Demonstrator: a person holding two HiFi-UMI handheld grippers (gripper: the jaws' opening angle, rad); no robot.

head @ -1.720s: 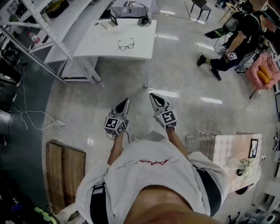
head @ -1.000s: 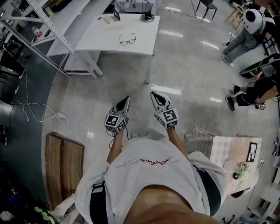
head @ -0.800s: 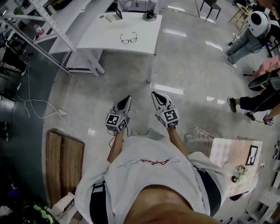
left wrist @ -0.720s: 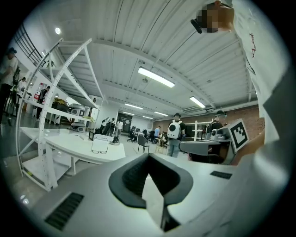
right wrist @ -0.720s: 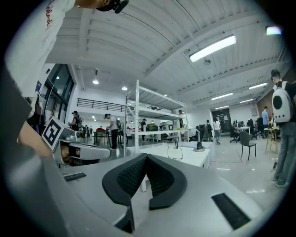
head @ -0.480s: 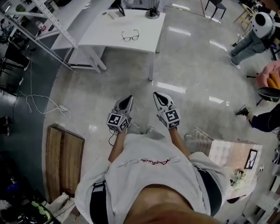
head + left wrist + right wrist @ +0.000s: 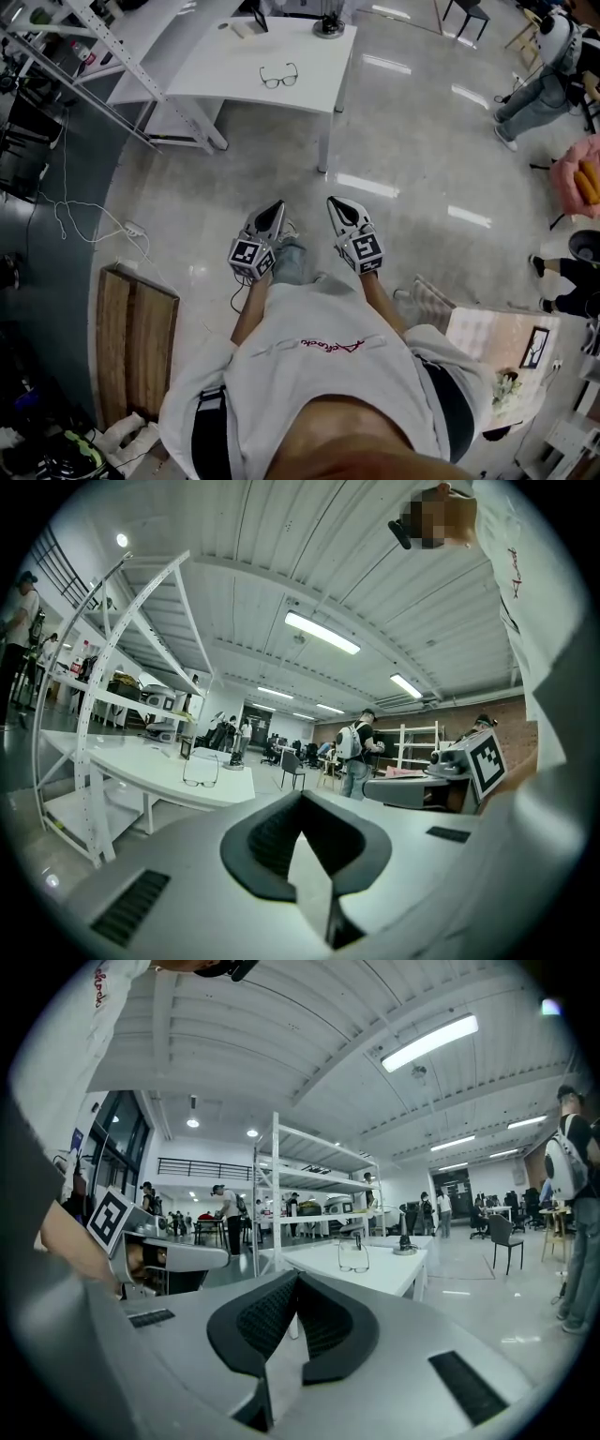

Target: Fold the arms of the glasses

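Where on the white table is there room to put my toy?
The white table is bare left of the glasses, along its near edge, and between glasses and right edge. The far edge is crowded: a small stand and a round dark object.

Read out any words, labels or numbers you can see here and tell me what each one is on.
Red script on the person's white shirt: too blurred to read.
Cubes on the left gripper and right gripper: square black-and-white markers only, no words.
Framed card on the side table: too small to read.
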